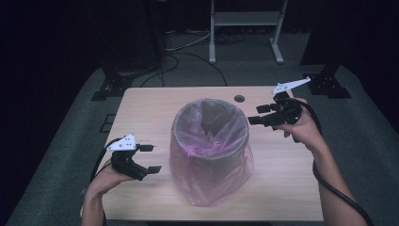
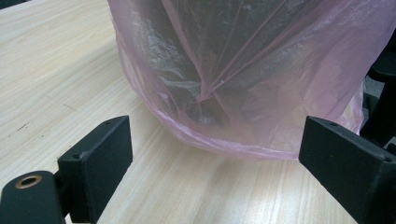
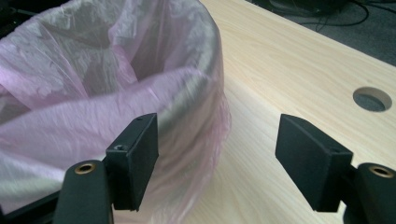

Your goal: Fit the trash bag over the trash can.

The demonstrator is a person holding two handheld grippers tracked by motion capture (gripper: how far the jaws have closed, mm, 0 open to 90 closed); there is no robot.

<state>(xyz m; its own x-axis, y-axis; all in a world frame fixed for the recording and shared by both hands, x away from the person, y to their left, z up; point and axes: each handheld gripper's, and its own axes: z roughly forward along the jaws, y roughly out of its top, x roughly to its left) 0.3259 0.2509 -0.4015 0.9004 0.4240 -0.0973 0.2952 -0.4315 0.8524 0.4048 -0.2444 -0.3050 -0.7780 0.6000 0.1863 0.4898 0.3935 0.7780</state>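
Observation:
A dark round bin (image 1: 209, 150) lined with a thin pink plastic bag (image 1: 226, 172) stands in the middle of the wooden table (image 1: 141, 103); the bag is folded over the rim and hangs down to the tabletop. My left gripper (image 1: 149, 158) is open, low over the table just left of the bin's base, facing the pink bag (image 2: 243, 79). My right gripper (image 1: 261, 114) is open too, held near the bin's upper right rim. In the right gripper view the bag-covered rim (image 3: 187, 79) sits just beyond the left jaw. Nothing is between either pair of jaws.
A round cable hole (image 1: 239, 99) is in the table behind the bin, also seen as a cable hole (image 3: 371, 99) to the right. A white desk frame (image 1: 244, 28) and black stand legs (image 1: 110, 84) stand on the carpet beyond. Cables trail from both grippers.

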